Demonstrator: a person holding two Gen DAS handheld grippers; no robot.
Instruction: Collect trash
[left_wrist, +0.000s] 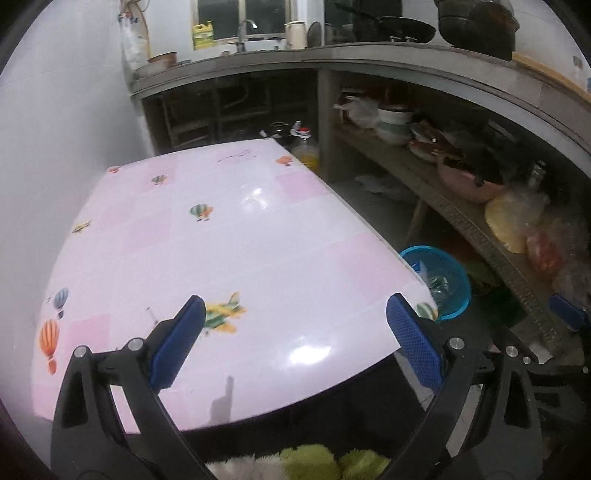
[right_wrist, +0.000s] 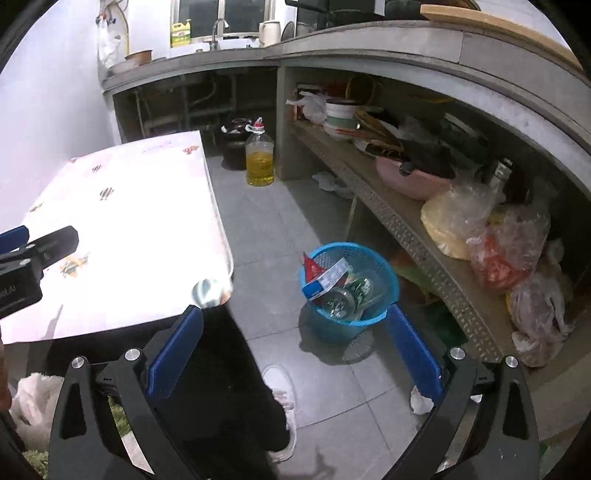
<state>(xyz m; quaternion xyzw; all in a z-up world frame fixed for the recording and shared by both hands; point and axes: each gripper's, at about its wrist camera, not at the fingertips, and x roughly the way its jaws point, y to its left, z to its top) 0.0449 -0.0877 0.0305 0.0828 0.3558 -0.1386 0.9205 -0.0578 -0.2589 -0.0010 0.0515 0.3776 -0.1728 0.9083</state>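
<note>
A blue plastic waste basket (right_wrist: 349, 295) stands on the grey tiled floor to the right of the table, holding a blue-and-white carton, a red wrapper and clear plastic trash (right_wrist: 340, 288). The same waste basket (left_wrist: 437, 280) shows past the table's right edge in the left wrist view. My left gripper (left_wrist: 295, 325) hangs wide open over the near part of the pink patterned table (left_wrist: 229, 243), nothing between its blue pads. My right gripper (right_wrist: 295, 332) is wide open above the floor, just short of the basket, and holds nothing. A crumpled white scrap (right_wrist: 421, 400) lies on the floor by its right finger.
A concrete counter runs along the back and right, with a shelf (right_wrist: 391, 218) of bowls and plastic bags under it. An oil bottle (right_wrist: 259, 158) and a dark jar stand on the floor beyond the table. A person's white shoe (right_wrist: 282, 398) and dark trouser leg are below.
</note>
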